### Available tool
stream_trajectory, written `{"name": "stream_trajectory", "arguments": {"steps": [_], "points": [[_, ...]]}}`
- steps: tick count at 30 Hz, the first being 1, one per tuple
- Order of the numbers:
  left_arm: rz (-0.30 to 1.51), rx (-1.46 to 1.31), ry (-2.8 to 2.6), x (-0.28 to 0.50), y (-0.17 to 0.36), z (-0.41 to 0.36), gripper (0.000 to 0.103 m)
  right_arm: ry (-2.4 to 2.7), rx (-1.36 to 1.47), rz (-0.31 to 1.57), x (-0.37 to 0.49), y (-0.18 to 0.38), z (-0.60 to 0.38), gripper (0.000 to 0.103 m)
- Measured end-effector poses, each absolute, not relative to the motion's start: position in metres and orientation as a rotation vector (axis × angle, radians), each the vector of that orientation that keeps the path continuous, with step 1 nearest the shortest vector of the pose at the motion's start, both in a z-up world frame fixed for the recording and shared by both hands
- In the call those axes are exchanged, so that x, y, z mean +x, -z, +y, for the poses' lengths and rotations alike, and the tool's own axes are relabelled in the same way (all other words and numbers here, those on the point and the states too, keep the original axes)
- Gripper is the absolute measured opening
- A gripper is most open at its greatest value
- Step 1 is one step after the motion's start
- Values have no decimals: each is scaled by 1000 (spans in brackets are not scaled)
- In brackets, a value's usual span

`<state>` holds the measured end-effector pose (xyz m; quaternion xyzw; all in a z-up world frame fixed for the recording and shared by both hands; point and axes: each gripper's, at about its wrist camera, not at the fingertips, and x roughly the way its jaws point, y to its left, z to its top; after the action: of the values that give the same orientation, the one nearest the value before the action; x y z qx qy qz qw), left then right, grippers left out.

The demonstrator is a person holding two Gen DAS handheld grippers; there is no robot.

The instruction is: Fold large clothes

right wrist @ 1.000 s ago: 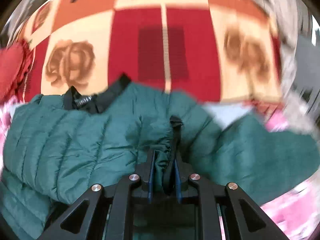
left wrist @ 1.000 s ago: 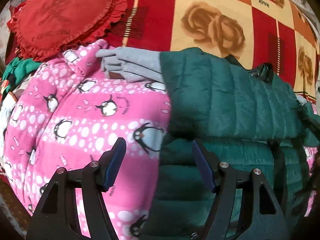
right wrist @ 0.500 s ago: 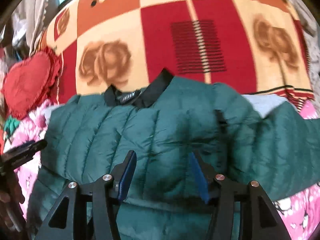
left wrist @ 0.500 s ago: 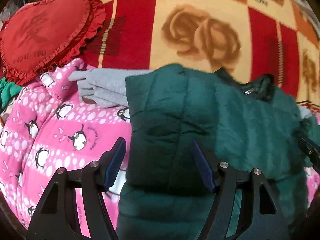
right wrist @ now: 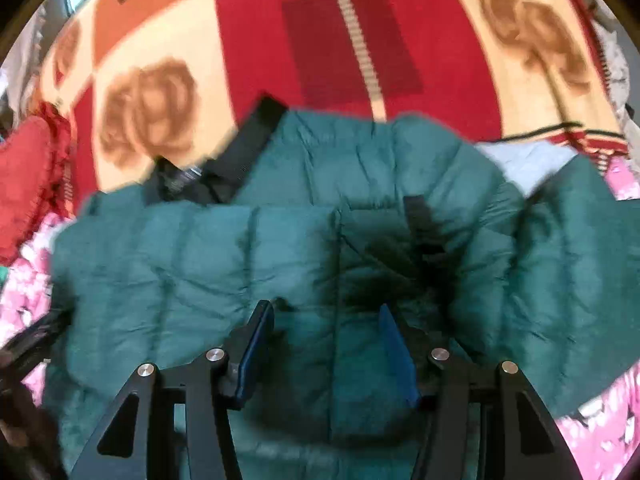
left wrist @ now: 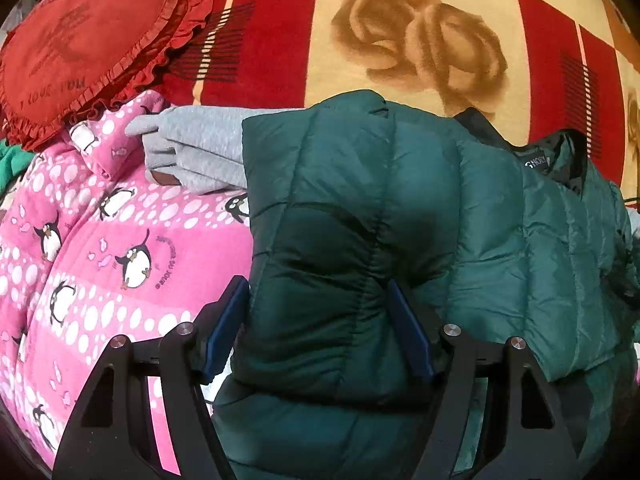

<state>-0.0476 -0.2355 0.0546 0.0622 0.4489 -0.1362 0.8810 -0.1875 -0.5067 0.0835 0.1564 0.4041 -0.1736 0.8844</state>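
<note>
Two grippers hang over one green puffer jacket (left wrist: 400,216), which lies spread across a pink penguin-print fleece (left wrist: 100,248) on a red and cream rose-patterned blanket (left wrist: 420,40).

At the left gripper (left wrist: 318,322), the jaws have just been opening a little and stand wide. A folded, quilted end of the jacket fills the space between them; the blue pads sit close at its sides, but whether they press on it is hard to judge, and the fabric does not look pinched. Ahead of the jaws the jacket's black collar shows a label too small to read. Off to the left of the jaws, a grey garment (left wrist: 192,148) pokes out from under the jacket, most of it hidden. Farther left lies a red frilled heart cushion (left wrist: 80,48), cut off by the frame edge.

At the right gripper (right wrist: 326,344), the jaws have just been opening and now stand apart, released. The jacket lies below and between them, with no fold caught in the pads. This view is blurred, so seams and the dark strip ahead of the jaws are unclear. A pale cloth (right wrist: 520,160) peeks out beyond the jacket to the right, mostly covered.
</note>
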Motion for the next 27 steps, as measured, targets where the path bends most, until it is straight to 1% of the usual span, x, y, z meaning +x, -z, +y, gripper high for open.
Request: {"name": "stream_trajectory", "arguments": {"steps": [2,4,7,9,17,18,19,21,27], "points": [[938,122,285,-47,-53,-234,72,346,279,821,-199,-93,-494,53],[941,113,283,-46,-52,-234,73,334,241,839,-202,-88,-484,53],[938,109,277,-46,-50,-233,75,354,211,914,-195,-59,-484,53],[933,108,279,-47,-51,-233,75,355,211,933,-191,-45,-484,53],[870,132,291,-73,-80,-224,75,359,229,873,-214,-78,-473,53],[867,128,295,-77,-84,-222,75,363,229,867,-218,-79,-472,55],[862,126,298,-82,-88,-219,75,367,233,859,-224,-82,-470,65],[847,117,308,-93,-97,-215,75,365,252,840,-231,-89,-469,80],[822,109,335,-129,-115,-211,75,351,278,821,-253,-96,-463,81]]}}
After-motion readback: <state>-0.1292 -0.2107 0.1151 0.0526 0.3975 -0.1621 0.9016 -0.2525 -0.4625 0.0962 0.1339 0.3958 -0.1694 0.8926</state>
